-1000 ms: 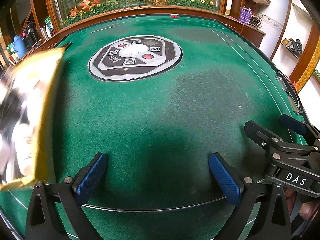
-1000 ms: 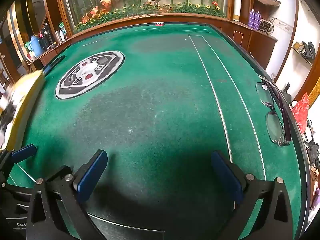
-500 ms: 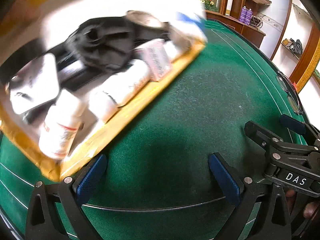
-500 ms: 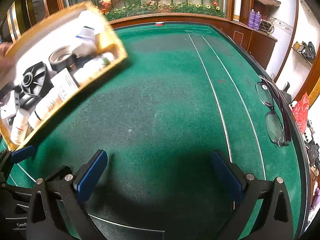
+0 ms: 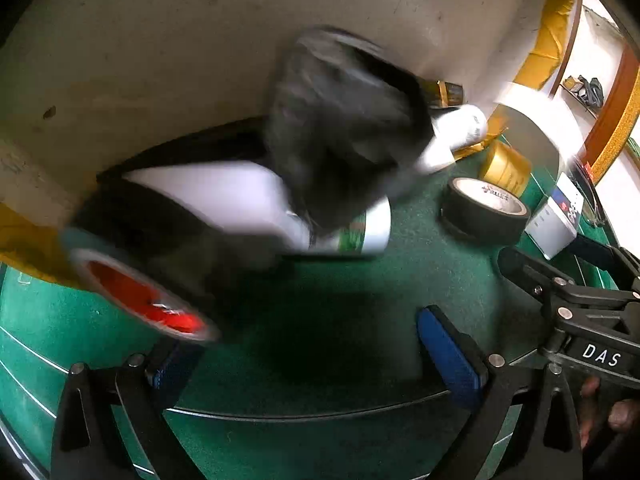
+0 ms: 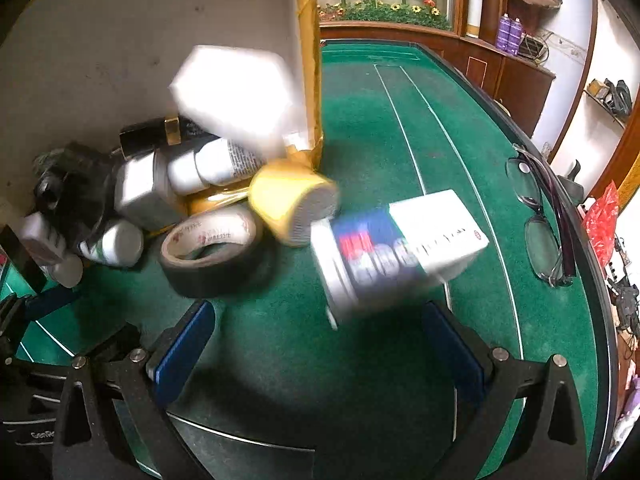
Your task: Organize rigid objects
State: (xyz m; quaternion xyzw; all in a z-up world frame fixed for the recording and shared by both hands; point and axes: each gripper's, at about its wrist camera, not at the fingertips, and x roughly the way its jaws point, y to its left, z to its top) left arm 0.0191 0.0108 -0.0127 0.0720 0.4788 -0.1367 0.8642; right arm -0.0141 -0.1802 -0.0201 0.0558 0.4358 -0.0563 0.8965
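A gold-edged tray [image 6: 308,60] is tipped up on edge and objects spill from it onto the green felt table [image 6: 400,128]. In the right wrist view a black tape roll [image 6: 212,252], a yellow can [image 6: 292,204], a blue and white box [image 6: 400,252], a white box [image 6: 236,96] and white bottles [image 6: 224,164] tumble, blurred. In the left wrist view a black fan-like object [image 5: 344,128], a red-lidded round thing [image 5: 140,300], a bottle [image 5: 360,232] and the tape roll [image 5: 484,208] show. My left gripper [image 5: 308,348] and right gripper [image 6: 316,344] are open and empty, near the pile.
A pair of glasses [image 6: 540,216] lies at the table's right rim. A wooden rail [image 6: 400,34] with flowers behind it borders the far side. Shelves stand at the right wall [image 6: 608,92].
The tray swung in from the left, tipped up steeply, and its contents slid out onto the felt in front of both grippers. Neither gripper moved.
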